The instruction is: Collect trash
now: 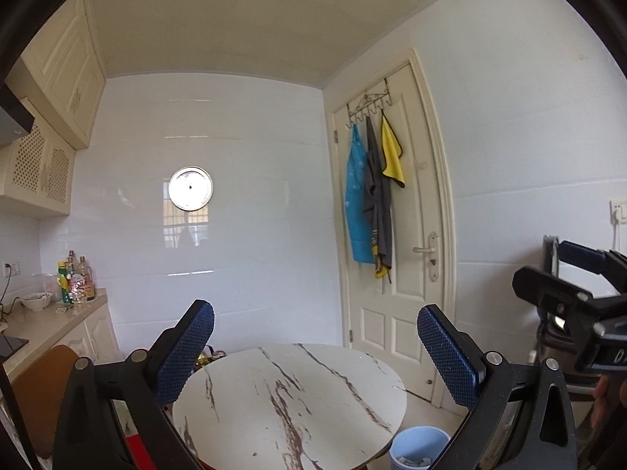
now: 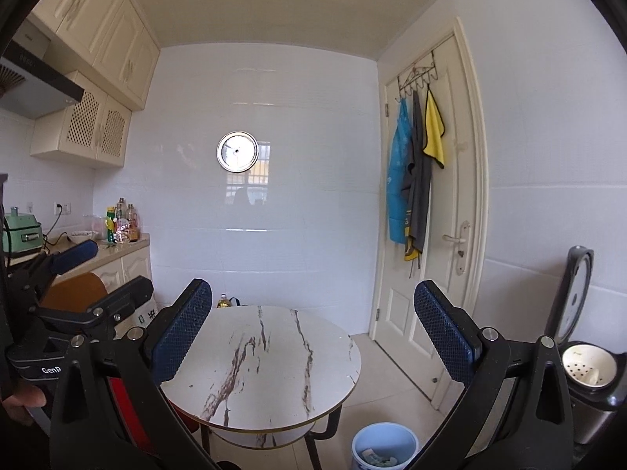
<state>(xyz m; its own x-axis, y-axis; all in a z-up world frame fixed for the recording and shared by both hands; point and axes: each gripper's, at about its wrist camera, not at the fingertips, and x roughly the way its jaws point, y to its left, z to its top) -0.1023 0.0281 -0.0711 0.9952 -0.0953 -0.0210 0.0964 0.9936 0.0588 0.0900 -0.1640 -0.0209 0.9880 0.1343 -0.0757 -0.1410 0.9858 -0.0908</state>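
The white door, hung with a blue apron, a grey cloth and a yellow towel, stood beyond and to the right of both sets of jaws. The round marble-patterned tabletop lay straight ahead between and below the jaws, its top bare. An open rice cooker sat to the right of the right gripper. The blue trash bin stood on the floor below the tabletop's right edge, just inside the right finger, with scraps of paper trash inside it. The left gripper was released, jaws wide apart and holding nothing; the right gripper's jaws were likewise spread and empty. A round wall clock hung above the jaws.
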